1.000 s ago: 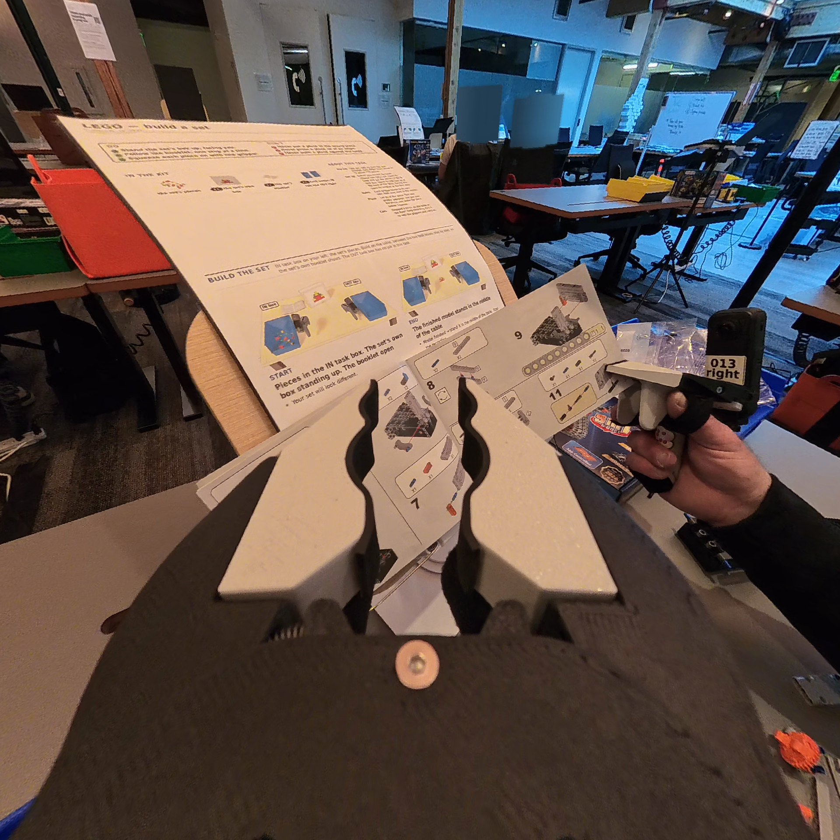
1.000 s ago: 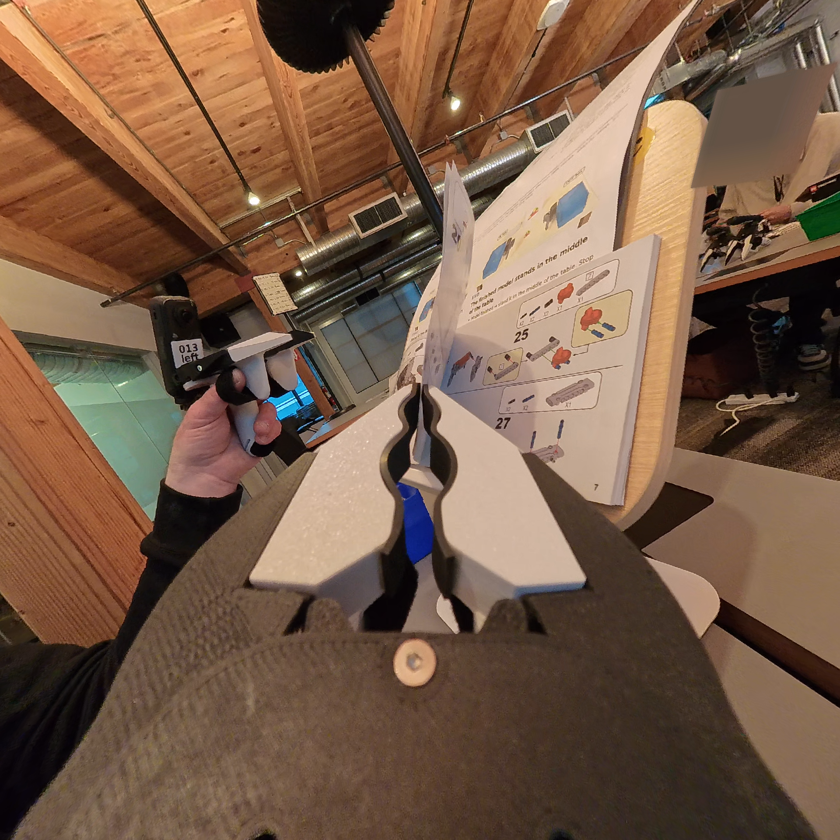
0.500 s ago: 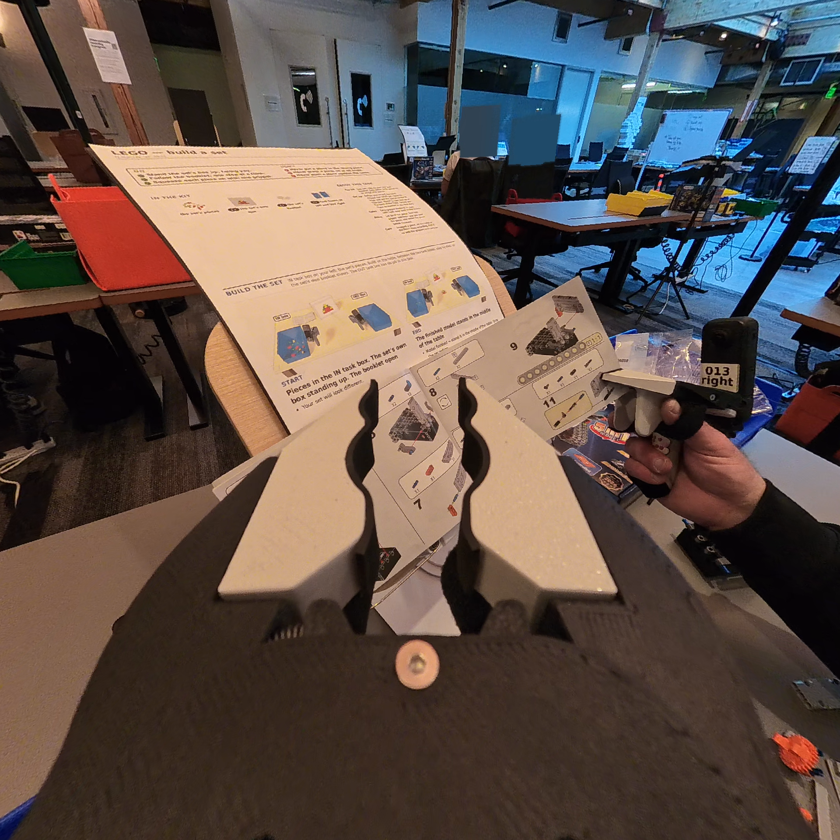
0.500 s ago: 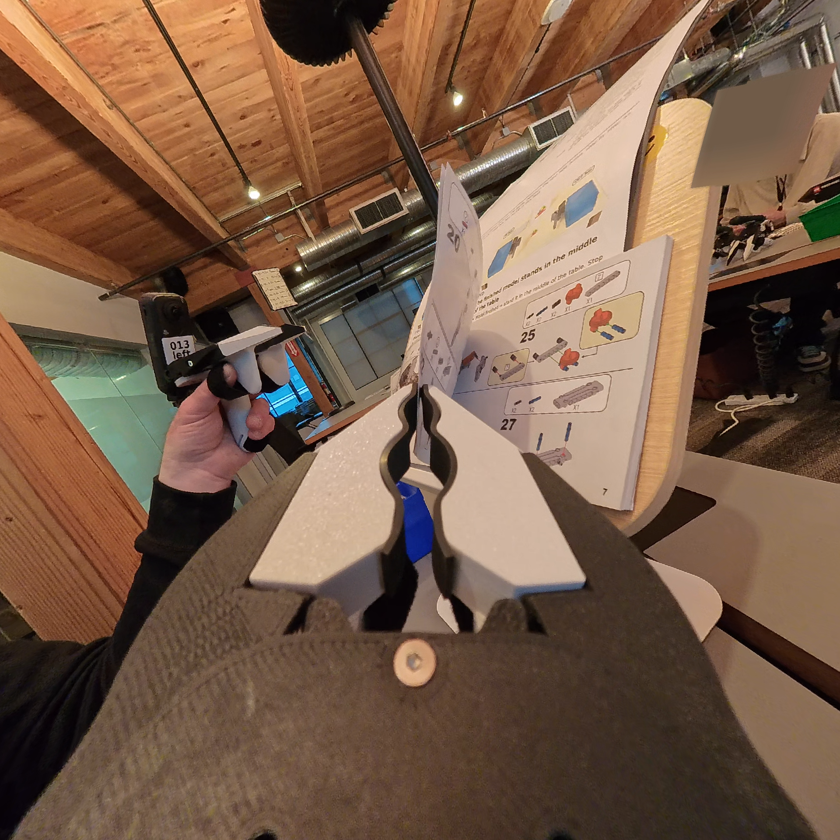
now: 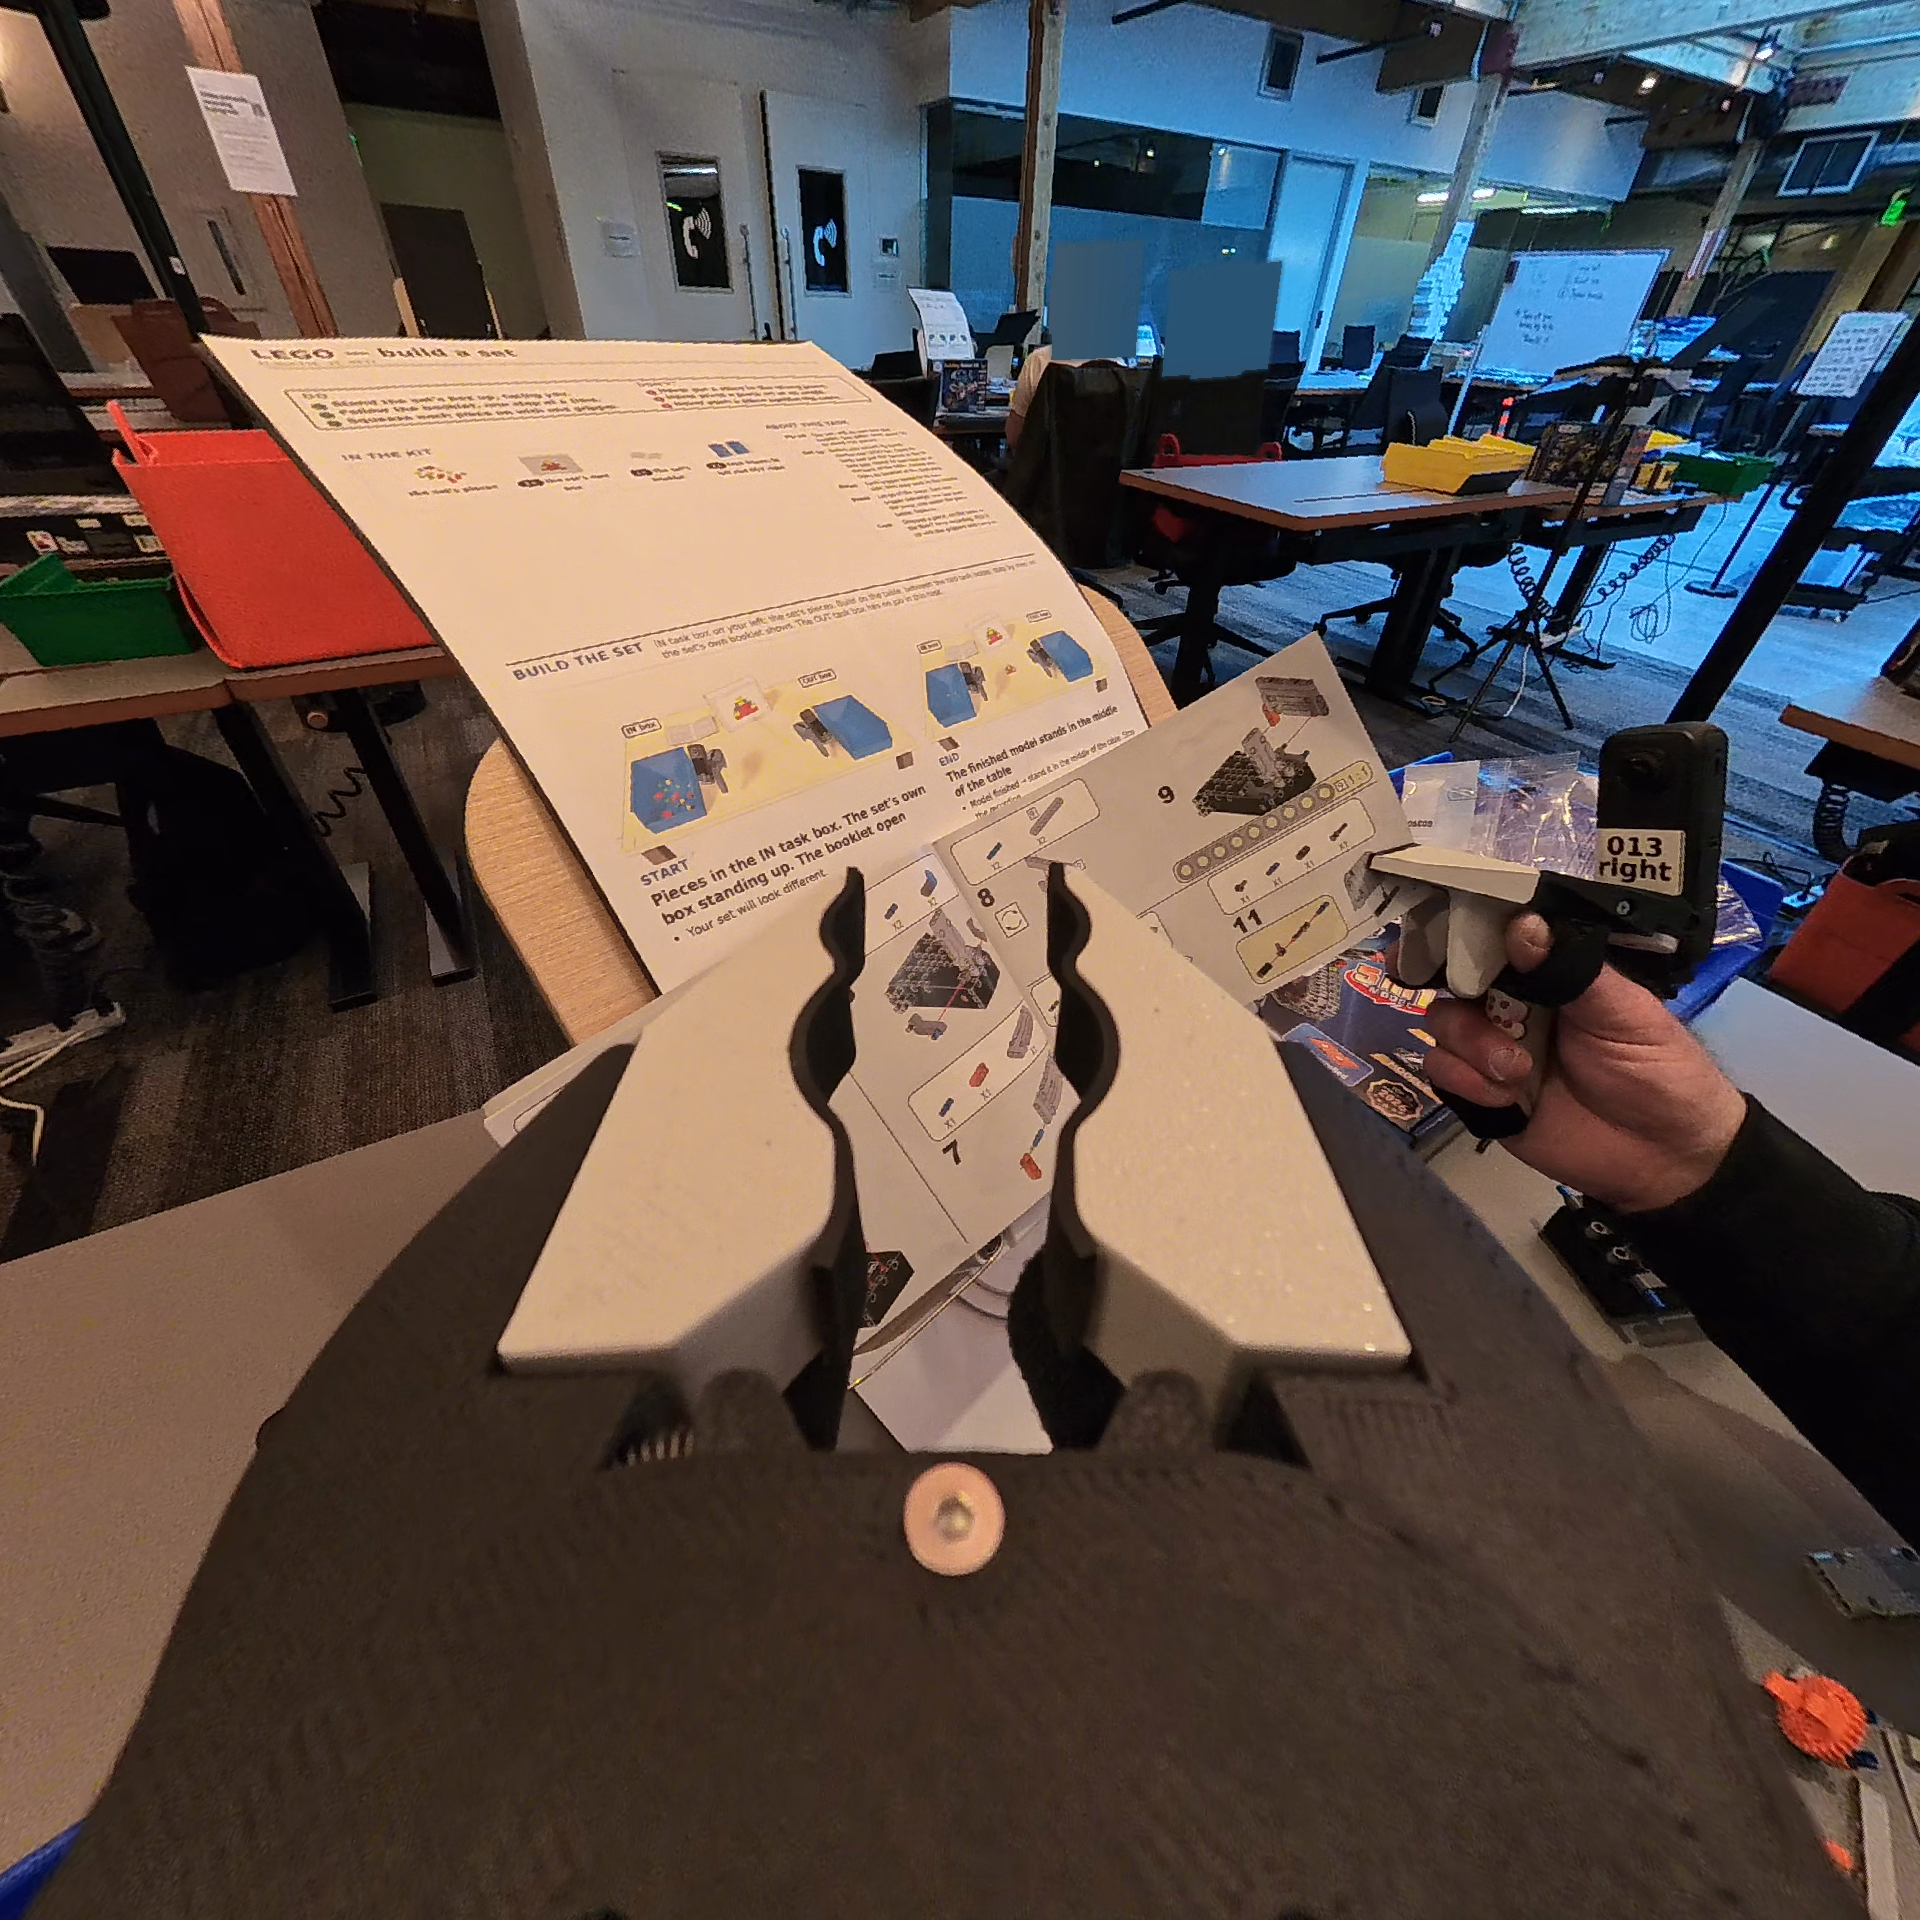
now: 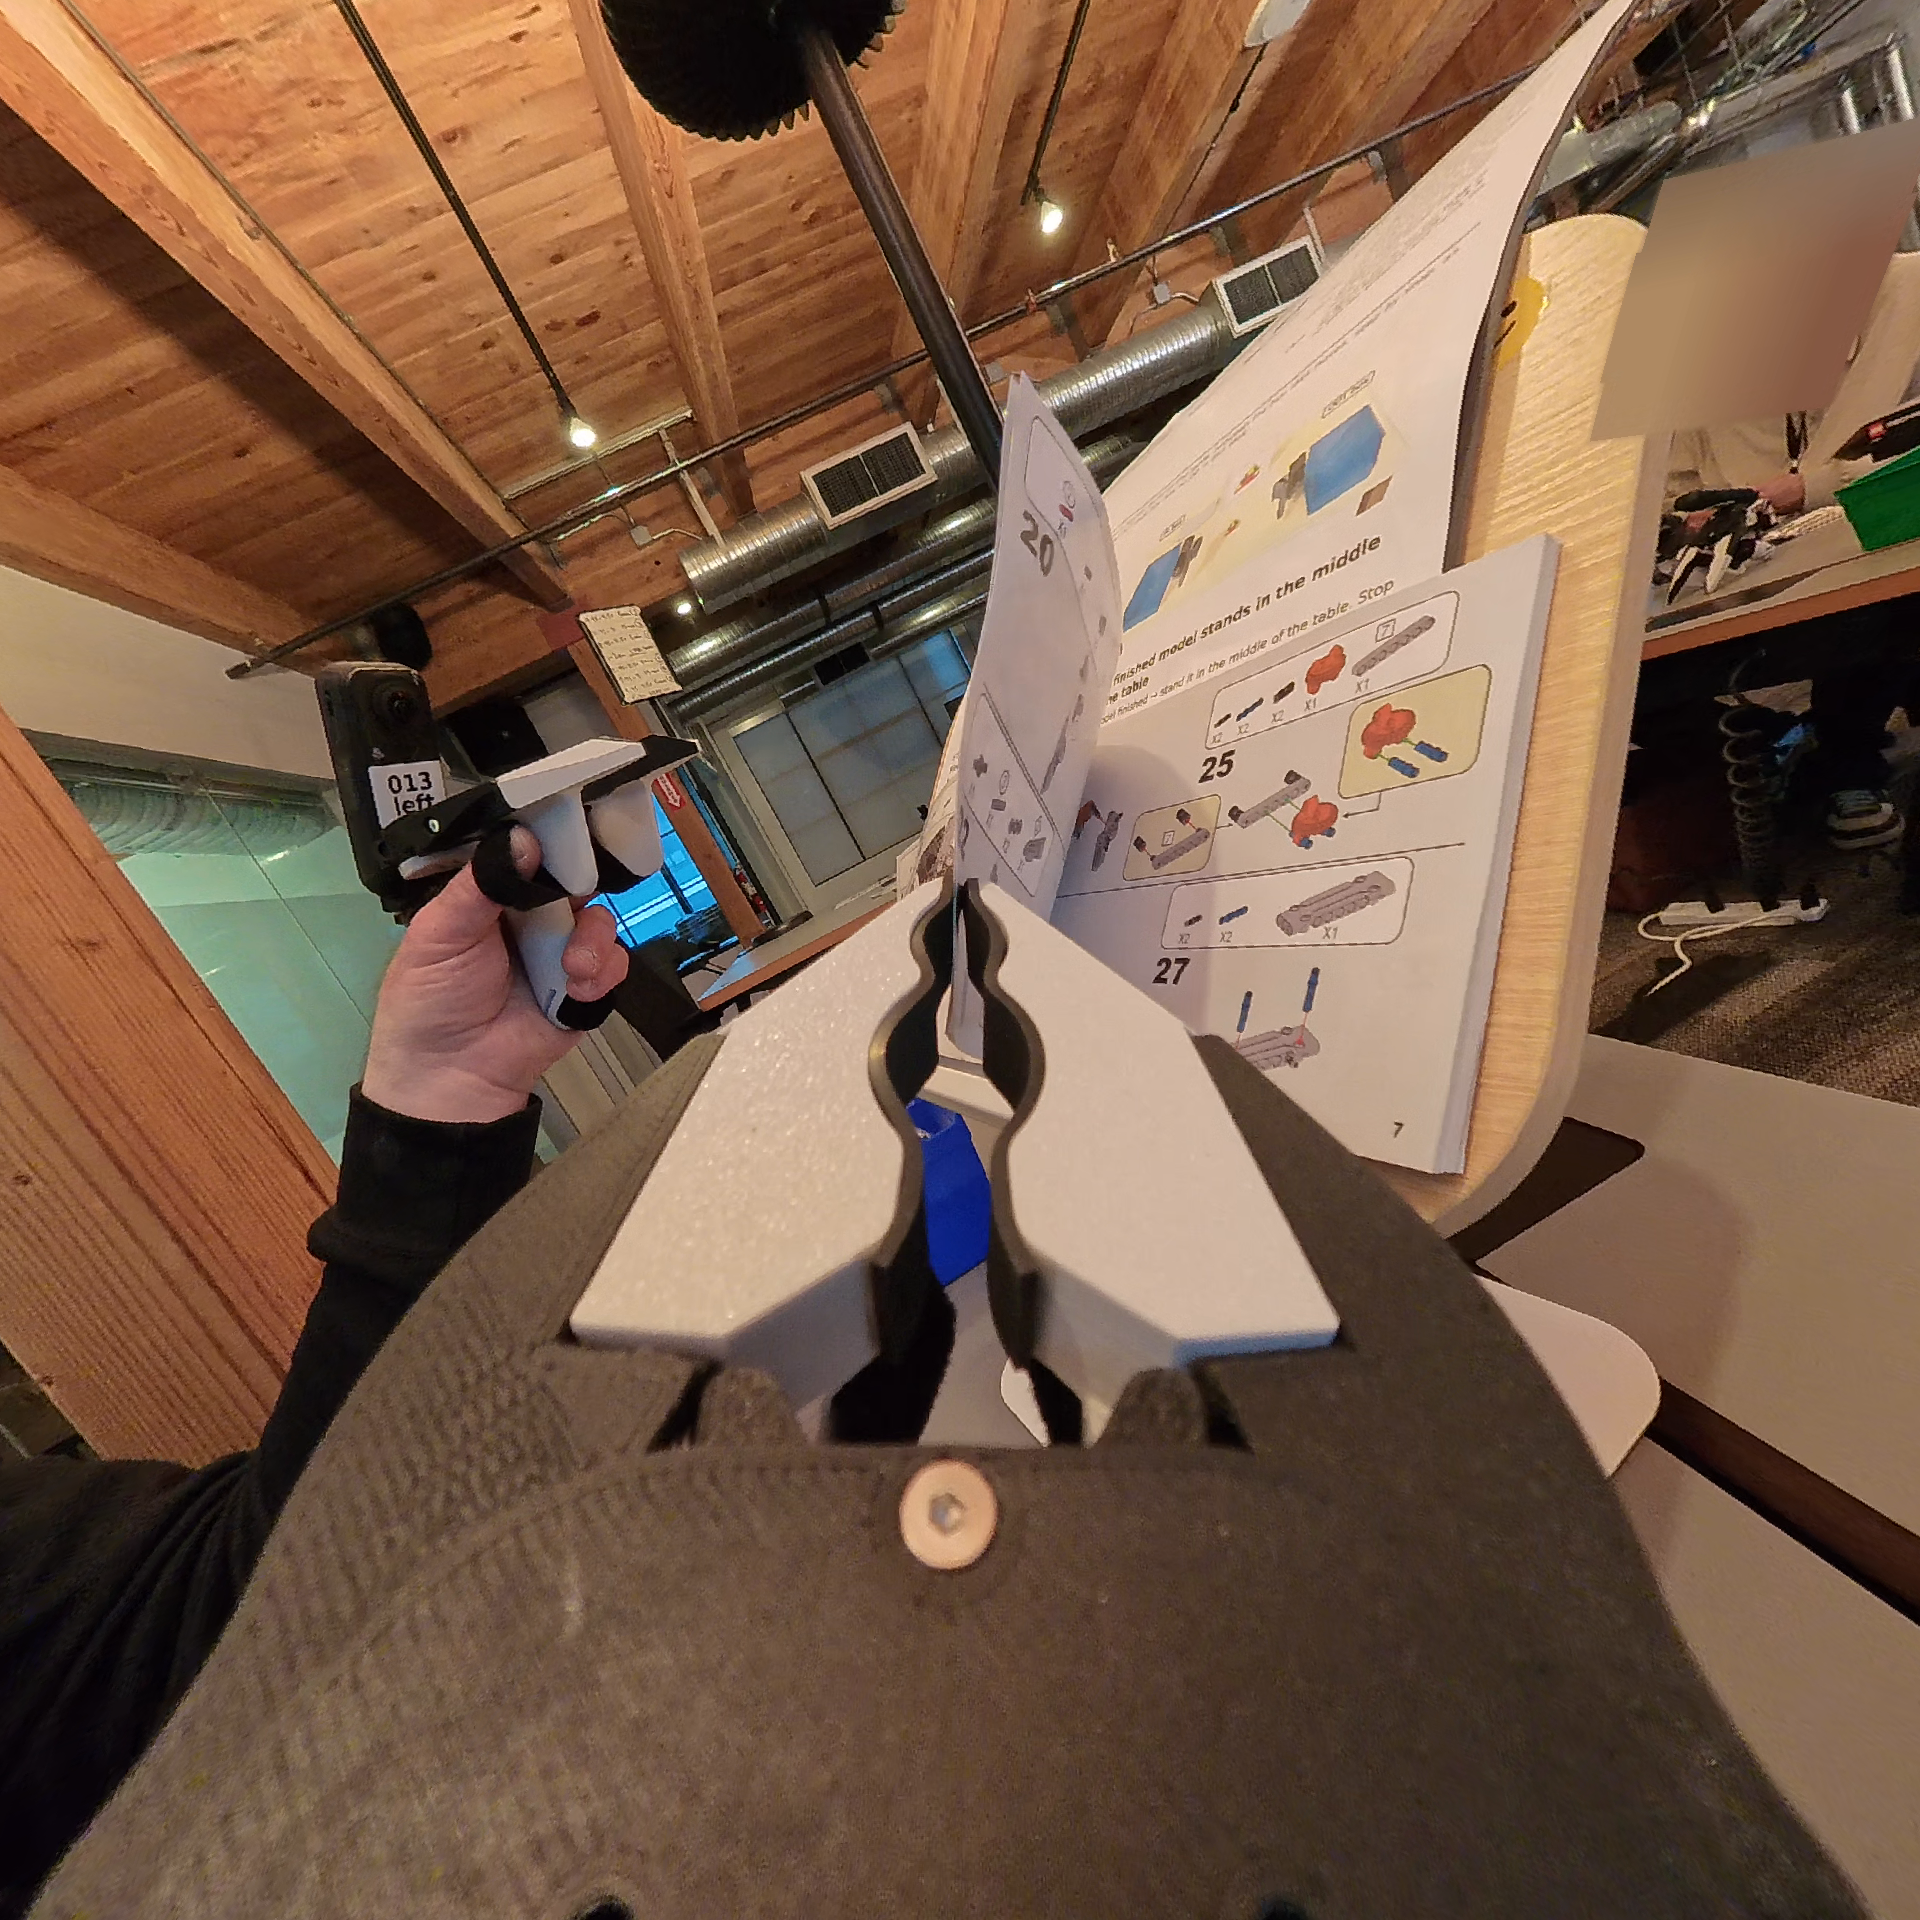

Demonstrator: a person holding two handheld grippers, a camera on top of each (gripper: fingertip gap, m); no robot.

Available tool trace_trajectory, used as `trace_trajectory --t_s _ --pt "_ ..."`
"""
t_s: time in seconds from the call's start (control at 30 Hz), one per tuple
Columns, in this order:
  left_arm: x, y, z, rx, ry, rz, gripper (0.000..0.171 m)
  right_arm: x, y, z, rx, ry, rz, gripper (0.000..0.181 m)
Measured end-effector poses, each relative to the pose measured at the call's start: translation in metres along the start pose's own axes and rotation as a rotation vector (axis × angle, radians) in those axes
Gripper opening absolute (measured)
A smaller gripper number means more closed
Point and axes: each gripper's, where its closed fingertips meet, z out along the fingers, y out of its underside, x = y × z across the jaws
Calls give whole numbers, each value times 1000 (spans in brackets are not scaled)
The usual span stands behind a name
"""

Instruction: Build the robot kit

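An open instruction booklet [image 5: 1091, 935] leans on a curved wooden stand [image 5: 540, 894] under a large printed sheet [image 5: 675, 520]. My left gripper [image 5: 954, 883] is open and empty, its fingers apart just in front of the booklet's left page. My right gripper [image 6: 956, 896] is shut on the lower edge of one booklet page [image 6: 1049, 675] and holds it raised off the booklet [image 6: 1299, 831]. The right gripper also shows in the left wrist view [image 5: 1387, 868], pinching the page's right edge. The left gripper also shows in the right wrist view [image 6: 665, 758], held up by a hand.
A set box with blue artwork [image 5: 1351, 1029] and clear plastic bags [image 5: 1507, 800] lie behind the booklet. An orange piece [image 5: 1818, 1714] lies on the grey table at the lower right. Red [image 5: 270, 551] and green [image 5: 83, 613] bins stand on a far left table. A blue bin [image 6: 951, 1195] shows under my right fingers. The orange piece [image 5: 1818, 1714] is about 35 centimeters from my right fingertips.
The held page has swung round so more of its face shows in the right wrist view. The left gripper's view has tilted up a little; it stays open.
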Motion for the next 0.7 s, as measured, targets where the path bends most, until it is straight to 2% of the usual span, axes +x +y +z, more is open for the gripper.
trace_trajectory --t_s 0.7 --pt "1 1 1 -5 4 2 32 0 -1 0 1 0 -1 0"
